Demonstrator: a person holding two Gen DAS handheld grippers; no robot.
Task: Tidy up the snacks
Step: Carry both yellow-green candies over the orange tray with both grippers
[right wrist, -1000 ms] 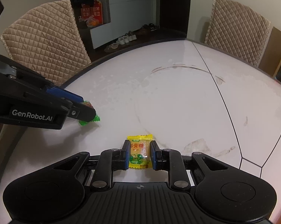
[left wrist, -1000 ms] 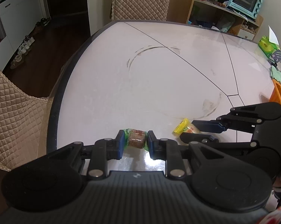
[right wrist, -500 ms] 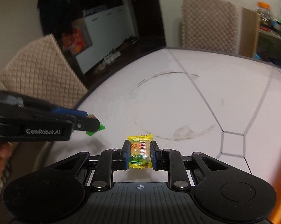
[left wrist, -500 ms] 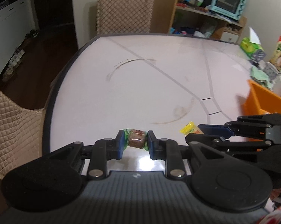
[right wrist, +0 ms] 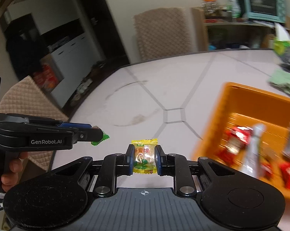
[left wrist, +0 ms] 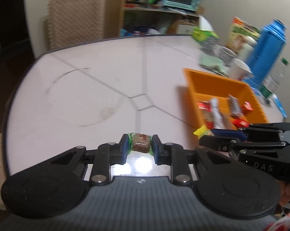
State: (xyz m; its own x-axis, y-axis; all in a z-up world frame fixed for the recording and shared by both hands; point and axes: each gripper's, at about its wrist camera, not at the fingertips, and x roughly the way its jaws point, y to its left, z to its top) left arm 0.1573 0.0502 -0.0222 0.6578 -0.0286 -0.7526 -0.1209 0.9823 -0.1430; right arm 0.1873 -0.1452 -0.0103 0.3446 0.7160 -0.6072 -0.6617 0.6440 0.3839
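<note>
My left gripper [left wrist: 140, 144] is shut on a brown candy in a green wrapper [left wrist: 141, 144], held above the white table. My right gripper [right wrist: 144, 156] is shut on a yellow candy packet [right wrist: 144, 156] with red print. Each gripper shows in the other's view: the right gripper [left wrist: 203, 134] with a yellow wrapper tip at the right, the left gripper [right wrist: 98, 137] with a green wrapper end at the left. An orange bin [left wrist: 195, 85] [right wrist: 223, 104] holding several red and silver snack packs stands to the right of both grippers.
Behind the bin stand a blue flask [left wrist: 268, 50], white cups [left wrist: 239, 69], a green tissue pack [left wrist: 202, 35] and a snack box [left wrist: 241, 32]. A quilted chair [left wrist: 75, 17] is at the table's far edge. A hand [right wrist: 12, 169] holds the left gripper's handle.
Both grippers have risen and swung to the right with their candies still gripped. The orange bin and the clutter behind it have come into view.
</note>
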